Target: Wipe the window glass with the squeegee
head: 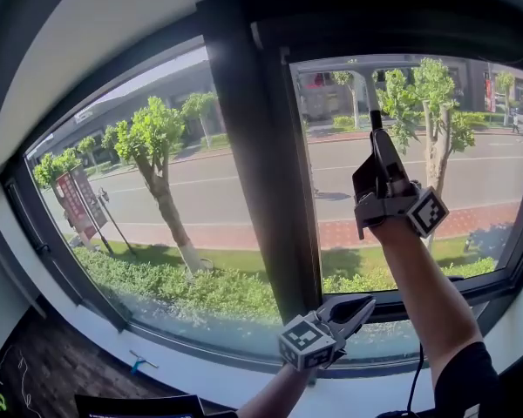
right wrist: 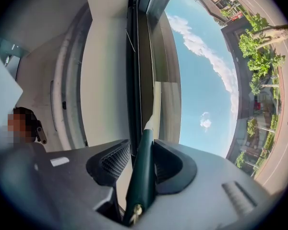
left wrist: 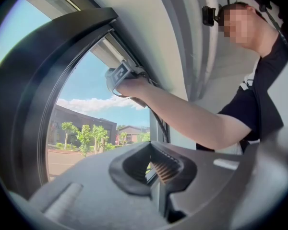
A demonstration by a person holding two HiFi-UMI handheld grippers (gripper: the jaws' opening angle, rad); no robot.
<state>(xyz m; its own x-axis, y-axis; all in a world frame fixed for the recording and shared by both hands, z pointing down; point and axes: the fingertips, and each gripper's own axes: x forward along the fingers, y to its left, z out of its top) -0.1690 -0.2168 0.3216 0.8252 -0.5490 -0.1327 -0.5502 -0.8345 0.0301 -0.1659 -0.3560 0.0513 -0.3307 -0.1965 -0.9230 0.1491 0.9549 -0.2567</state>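
Observation:
My right gripper point(head: 376, 138) is raised in front of the right window pane point(head: 471, 164), pointing up. It is shut on the dark green handle of the squeegee point(right wrist: 142, 181), which runs up between the jaws to a pale shaft by the window frame. In the head view only a thin dark tip of the squeegee point(head: 375, 118) shows above the jaws; its blade is hidden. My left gripper point(head: 363, 306) hangs low by the bottom frame, at the foot of the mullion. In its own view the left gripper point(left wrist: 153, 170) is shut with nothing between the pads.
A wide dark mullion point(head: 261, 164) divides the left pane point(head: 148, 198) from the right one. A white sill point(head: 200, 368) runs below the glass. A small blue-handled tool point(head: 139, 361) lies at the lower left. A cable point(head: 416, 373) hangs from my right arm.

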